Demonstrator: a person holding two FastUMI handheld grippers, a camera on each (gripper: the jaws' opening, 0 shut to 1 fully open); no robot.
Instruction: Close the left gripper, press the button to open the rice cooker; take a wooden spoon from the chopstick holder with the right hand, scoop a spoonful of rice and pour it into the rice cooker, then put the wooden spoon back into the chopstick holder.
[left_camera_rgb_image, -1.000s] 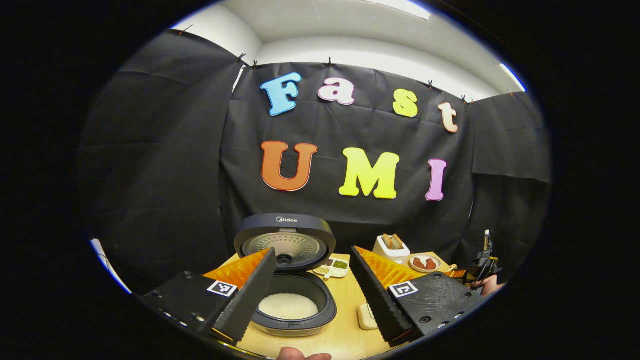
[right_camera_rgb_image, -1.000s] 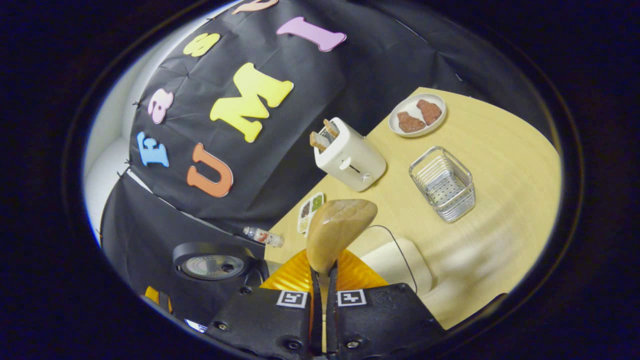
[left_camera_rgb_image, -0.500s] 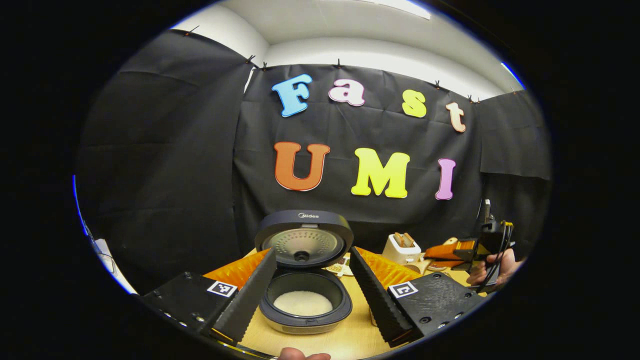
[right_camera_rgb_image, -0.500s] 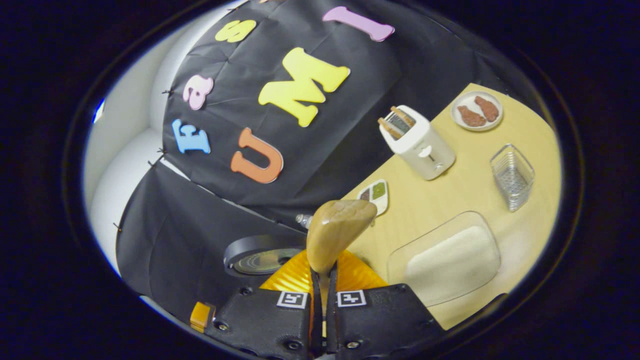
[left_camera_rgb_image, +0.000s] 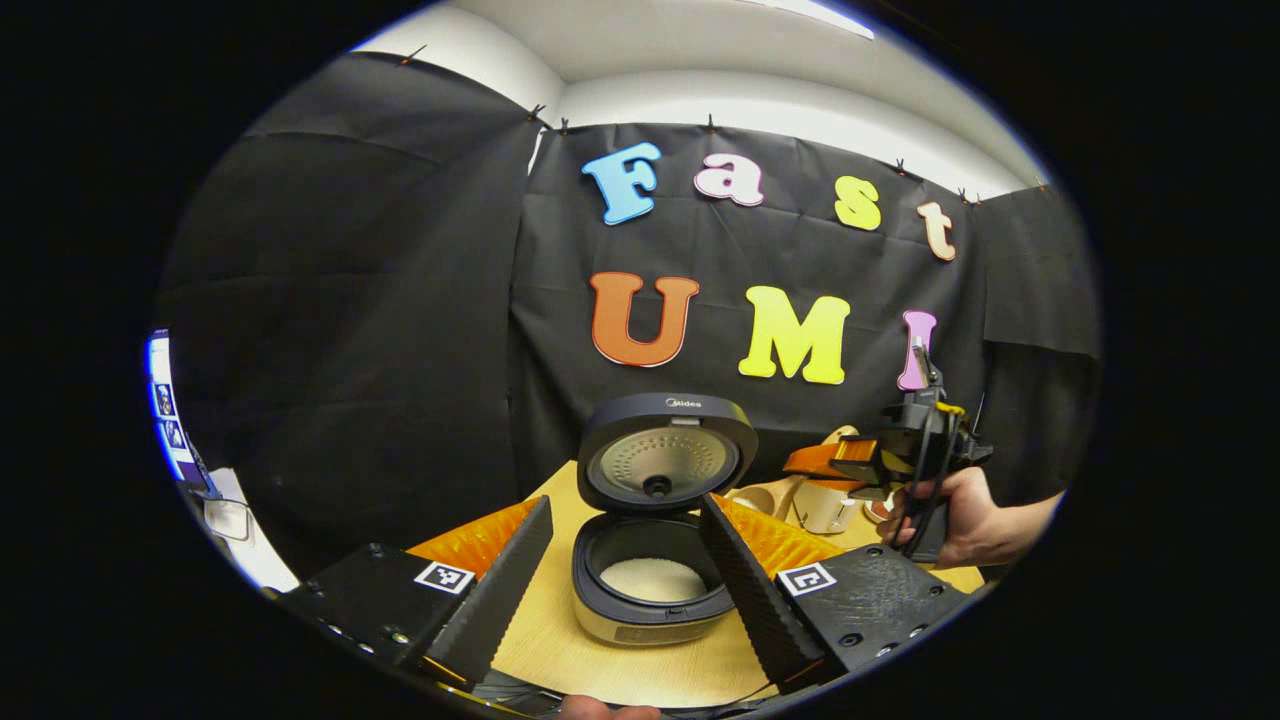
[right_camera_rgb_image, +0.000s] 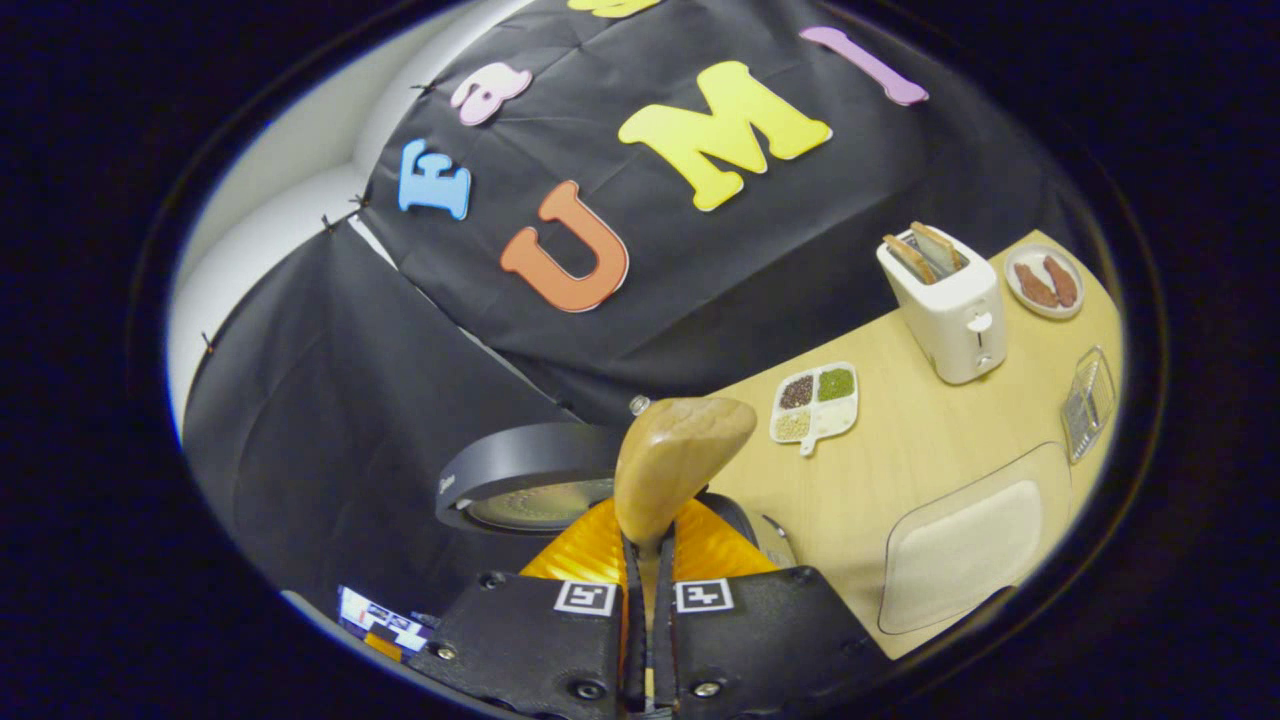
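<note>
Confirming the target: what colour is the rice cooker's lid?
Dark matte lid, silvery perforated inner plate; left gripper view.

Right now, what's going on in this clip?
A person is working a rice cooker with two handheld tools. Its lid stands open and white rice shows in the pot. The left tool hangs open in front of the cooker, holding nothing. The right tool is shut on a wooden spoon, carried near the cooker's lid; whether the spoon holds rice can't be told.
</note>
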